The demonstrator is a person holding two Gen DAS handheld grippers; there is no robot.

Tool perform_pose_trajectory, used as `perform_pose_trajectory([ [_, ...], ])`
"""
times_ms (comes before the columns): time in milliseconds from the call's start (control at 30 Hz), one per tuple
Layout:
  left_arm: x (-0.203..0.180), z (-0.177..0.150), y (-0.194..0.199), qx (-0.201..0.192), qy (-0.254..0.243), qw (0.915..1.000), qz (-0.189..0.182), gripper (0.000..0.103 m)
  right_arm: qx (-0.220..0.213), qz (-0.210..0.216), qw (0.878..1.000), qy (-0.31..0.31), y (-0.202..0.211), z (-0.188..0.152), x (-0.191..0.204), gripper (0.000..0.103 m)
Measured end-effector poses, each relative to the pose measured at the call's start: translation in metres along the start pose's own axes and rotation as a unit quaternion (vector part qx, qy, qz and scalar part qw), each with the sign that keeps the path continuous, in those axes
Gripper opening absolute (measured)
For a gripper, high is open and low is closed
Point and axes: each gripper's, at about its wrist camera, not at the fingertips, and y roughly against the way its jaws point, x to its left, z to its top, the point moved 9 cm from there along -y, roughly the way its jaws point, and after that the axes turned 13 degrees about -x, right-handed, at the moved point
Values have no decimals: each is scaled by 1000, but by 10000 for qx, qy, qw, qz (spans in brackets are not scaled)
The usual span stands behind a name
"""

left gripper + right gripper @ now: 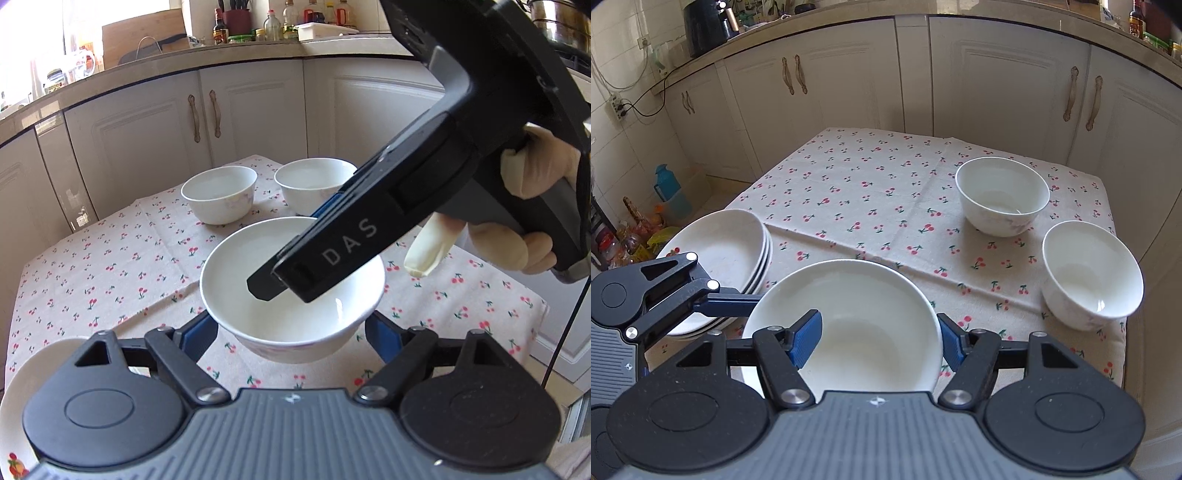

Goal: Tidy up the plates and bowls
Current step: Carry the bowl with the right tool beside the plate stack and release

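The near bowl sits between the blue pads of the left gripper. Both pads press its outer sides, so it looks clamped there and raised just off the cherry cloth. The right gripper straddles the bowl's right wall with its jaws apart, one pad hanging inside the bowl and the other just outside the rim, neither biting.

Two tools on one slick bowl is the risk here. If the right jaws close while the left grip gives way, the glazed wall could slide through the pads and the bowl could tip or drop onto the cloth. A hard squeeze on that thin rim could twist it out of the left pads as well.

Over on the left, the stack of plates lies just beside the left gripper's linkage, and a careless swing that way could knock it toward the table edge. The far bowl and the right bowl wait upright and well apart. The right one is near the table's edge, so a nesting move that comes in low could shove it off.
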Motion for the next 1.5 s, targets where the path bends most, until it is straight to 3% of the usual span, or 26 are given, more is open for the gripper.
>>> perform_pose_trajectory([
  [533, 0, -31, 32, 289, -50, 9992, -261, 86, 142, 15, 9998, -117, 8, -29, 42, 72],
  [1300, -5, -42, 35, 483, 62, 9979, -436, 86, 321, 23, 9990, -307, 3, -48, 47, 73],
  [1400, -5, -43, 34, 458, 59, 9979, -455, 86, 293, 66, 9991, -307, 4, -48, 49, 76],
  [1500, -5, -42, 33, 407, 51, 9980, -489, 88, 186, 197, 9989, -373, 5, -47, 53, 90],
])
